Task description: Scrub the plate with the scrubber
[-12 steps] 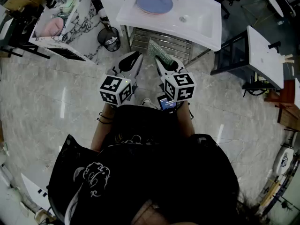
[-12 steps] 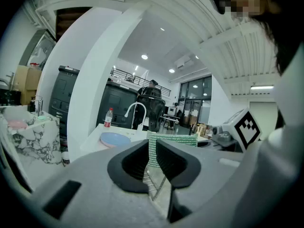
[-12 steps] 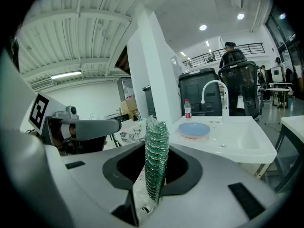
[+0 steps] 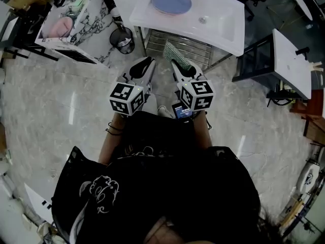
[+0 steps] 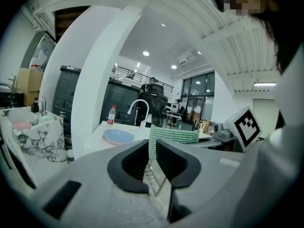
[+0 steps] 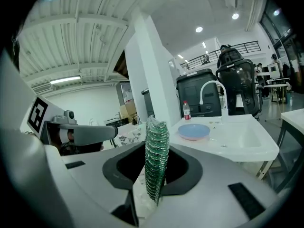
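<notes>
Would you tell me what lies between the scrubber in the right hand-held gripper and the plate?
Head view: a wire rack and bare counter edge lie between scrubber and plate.

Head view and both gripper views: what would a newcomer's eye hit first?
The green scrubber, clamped edge-on and upright in the right claw, sits dead centre of the right gripper view. Next comes the blue plate lying on the white sink counter at the top of the head view, apart from both claws. The left claw holds nothing, its jaws a narrow slit apart.
</notes>
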`<state>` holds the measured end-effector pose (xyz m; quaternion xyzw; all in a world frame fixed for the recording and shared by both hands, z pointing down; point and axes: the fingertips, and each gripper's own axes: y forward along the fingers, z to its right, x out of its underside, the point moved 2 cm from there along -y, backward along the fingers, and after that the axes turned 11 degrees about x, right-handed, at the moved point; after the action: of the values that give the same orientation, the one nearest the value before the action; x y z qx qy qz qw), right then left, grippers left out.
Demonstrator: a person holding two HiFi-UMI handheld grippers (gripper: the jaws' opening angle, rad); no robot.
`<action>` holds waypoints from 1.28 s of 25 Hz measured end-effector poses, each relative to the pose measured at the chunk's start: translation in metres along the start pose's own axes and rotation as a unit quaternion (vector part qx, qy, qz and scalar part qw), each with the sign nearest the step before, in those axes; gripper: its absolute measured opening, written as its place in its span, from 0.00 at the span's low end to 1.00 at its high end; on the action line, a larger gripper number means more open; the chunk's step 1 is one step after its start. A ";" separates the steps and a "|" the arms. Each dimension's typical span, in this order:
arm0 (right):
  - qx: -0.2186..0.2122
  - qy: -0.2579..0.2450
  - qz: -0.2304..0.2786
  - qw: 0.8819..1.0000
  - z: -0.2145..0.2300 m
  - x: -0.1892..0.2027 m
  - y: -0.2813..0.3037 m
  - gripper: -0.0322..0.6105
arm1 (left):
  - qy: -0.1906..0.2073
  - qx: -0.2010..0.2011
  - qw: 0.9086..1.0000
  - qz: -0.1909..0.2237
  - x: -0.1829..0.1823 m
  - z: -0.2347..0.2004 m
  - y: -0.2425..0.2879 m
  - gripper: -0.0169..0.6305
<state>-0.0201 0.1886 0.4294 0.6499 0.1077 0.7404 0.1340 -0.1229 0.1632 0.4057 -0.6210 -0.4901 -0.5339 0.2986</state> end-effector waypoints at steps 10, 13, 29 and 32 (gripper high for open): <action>0.006 0.006 -0.013 1.000 0.022 -0.002 0.028 0.19 | -0.016 -0.001 1.000 -0.014 -0.003 -0.033 0.035 0.12; 0.013 0.010 -0.012 1.000 0.041 -0.008 0.044 0.19 | -0.017 0.006 1.000 -0.015 -0.007 -0.048 0.061 0.12; 0.010 -0.050 -0.074 0.996 0.117 -0.068 0.201 0.19 | -0.048 0.023 0.999 -0.005 -0.063 -0.180 0.194 0.12; 0.011 -0.053 -0.084 0.995 0.125 -0.072 0.223 0.19 | -0.055 0.018 0.998 -0.007 -0.065 -0.202 0.206 0.12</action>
<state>0.0996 -0.0476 0.4536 0.6781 0.1633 0.6898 0.1942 -0.0033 -0.1072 0.4256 -0.6403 -0.5194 -0.4927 0.2784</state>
